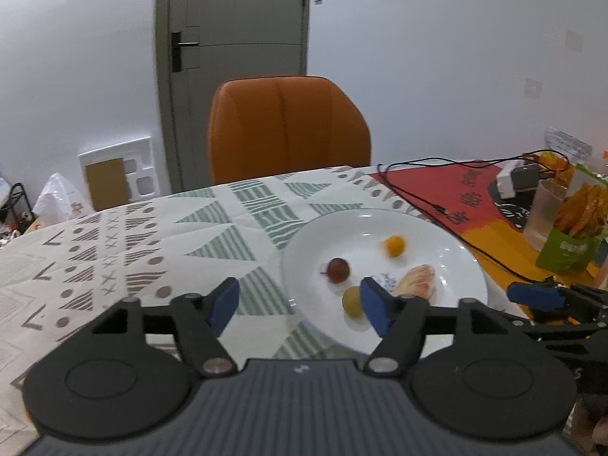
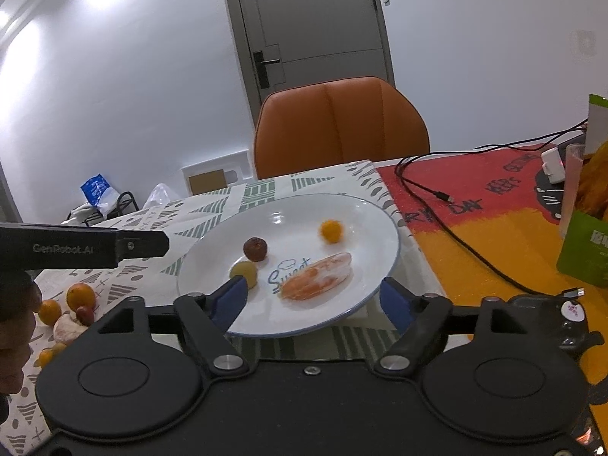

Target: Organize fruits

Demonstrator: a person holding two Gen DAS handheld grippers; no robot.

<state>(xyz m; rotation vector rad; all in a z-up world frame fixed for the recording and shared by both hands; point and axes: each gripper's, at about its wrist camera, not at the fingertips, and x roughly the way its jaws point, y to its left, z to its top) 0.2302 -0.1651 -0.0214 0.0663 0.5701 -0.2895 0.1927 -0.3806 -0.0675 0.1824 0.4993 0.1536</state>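
A white plate [image 1: 448,250] sits on the patterned tablecloth and holds a small orange [image 1: 394,246], a dark red fruit [image 1: 338,269], a yellow-green fruit [image 1: 351,300] and a peeled citrus segment [image 1: 416,281]. My left gripper [image 1: 300,306] hovers open and empty over the plate's left rim. My right gripper [image 2: 313,300] is open above the near rim of the plate [image 2: 296,216], empty. Loose fruit [image 2: 72,311], oranges and a red one, lies in a pile on the cloth at the far left of the right wrist view, by a person's hand.
An orange chair [image 1: 288,129] stands behind the table. Right of the plate lie a red and yellow mat [image 2: 494,228], a black cable [image 2: 448,224], a white charger [image 1: 509,180], a glass [image 1: 545,212] and a green snack bag [image 1: 573,235].
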